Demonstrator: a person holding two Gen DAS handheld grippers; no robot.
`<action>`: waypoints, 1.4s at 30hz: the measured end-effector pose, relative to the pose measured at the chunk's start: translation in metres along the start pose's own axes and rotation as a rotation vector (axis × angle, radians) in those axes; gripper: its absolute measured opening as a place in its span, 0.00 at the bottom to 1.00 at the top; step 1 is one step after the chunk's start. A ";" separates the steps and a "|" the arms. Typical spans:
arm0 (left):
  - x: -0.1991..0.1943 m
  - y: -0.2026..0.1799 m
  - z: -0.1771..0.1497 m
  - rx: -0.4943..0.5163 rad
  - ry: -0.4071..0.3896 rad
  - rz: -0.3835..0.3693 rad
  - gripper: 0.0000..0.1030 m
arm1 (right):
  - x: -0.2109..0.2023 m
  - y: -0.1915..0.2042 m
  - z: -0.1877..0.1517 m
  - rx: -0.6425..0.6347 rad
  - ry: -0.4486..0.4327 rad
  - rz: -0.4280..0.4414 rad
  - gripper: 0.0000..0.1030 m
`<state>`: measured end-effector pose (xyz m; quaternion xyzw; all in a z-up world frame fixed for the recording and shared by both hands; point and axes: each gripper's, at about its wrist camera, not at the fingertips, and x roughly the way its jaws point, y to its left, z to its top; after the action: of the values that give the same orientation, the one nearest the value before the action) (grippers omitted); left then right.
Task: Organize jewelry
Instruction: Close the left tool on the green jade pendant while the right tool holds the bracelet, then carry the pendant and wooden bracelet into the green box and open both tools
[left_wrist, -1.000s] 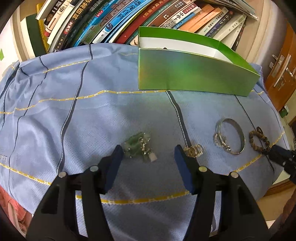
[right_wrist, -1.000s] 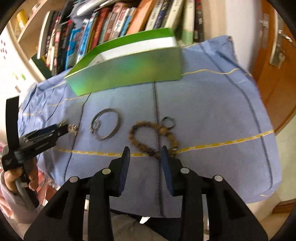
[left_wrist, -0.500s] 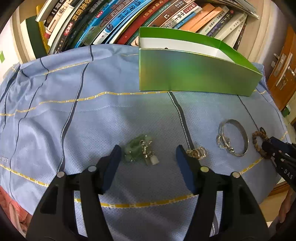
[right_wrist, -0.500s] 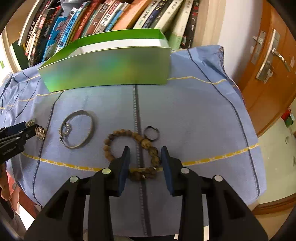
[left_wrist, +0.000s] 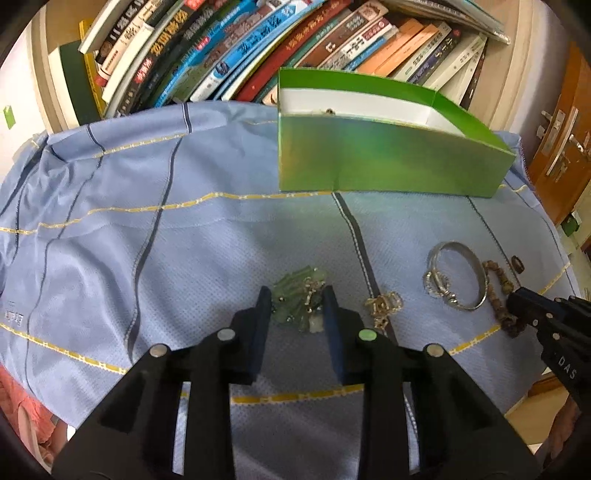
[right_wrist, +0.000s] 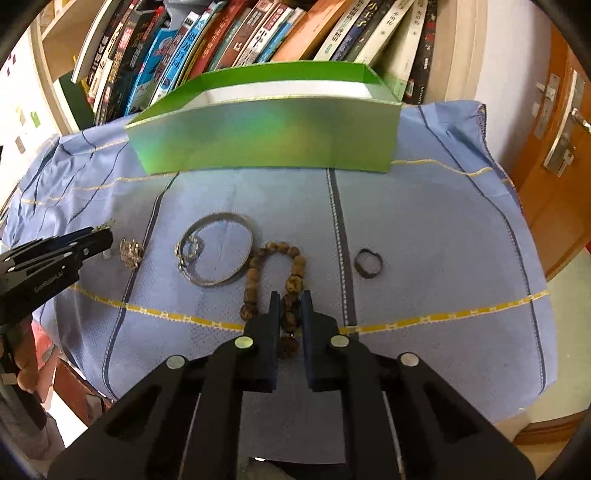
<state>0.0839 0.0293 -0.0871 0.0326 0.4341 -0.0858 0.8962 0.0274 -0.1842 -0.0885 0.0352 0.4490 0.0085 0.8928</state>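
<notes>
Blue cloth (left_wrist: 221, 236) covers table — bookshelf (left_wrist: 221, 48) behind green box (left_wrist: 388, 166).

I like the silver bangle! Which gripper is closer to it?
Right. The right gripper is closed on the bead bracelet lying against the bangle. The left gripper is farther, past the gold ring, at the green jewelry.

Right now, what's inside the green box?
Only the green box's white inner wall shows, with one small dark speck on it. The front wall hides the box's floor, so I cannot tell whether any jewelry lies inside.
</notes>
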 end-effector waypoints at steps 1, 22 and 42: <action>-0.004 -0.001 0.001 0.001 -0.010 0.006 0.27 | -0.004 0.000 0.002 0.000 -0.012 -0.007 0.11; -0.038 -0.013 0.006 0.016 -0.099 0.024 0.28 | -0.053 0.001 0.028 -0.018 -0.163 -0.034 0.11; -0.076 -0.042 0.147 0.091 -0.258 -0.144 0.28 | -0.092 0.005 0.167 -0.035 -0.350 0.027 0.11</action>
<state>0.1430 -0.0222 0.0644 0.0304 0.3121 -0.1730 0.9337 0.1063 -0.1927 0.0851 0.0265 0.2857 0.0219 0.9577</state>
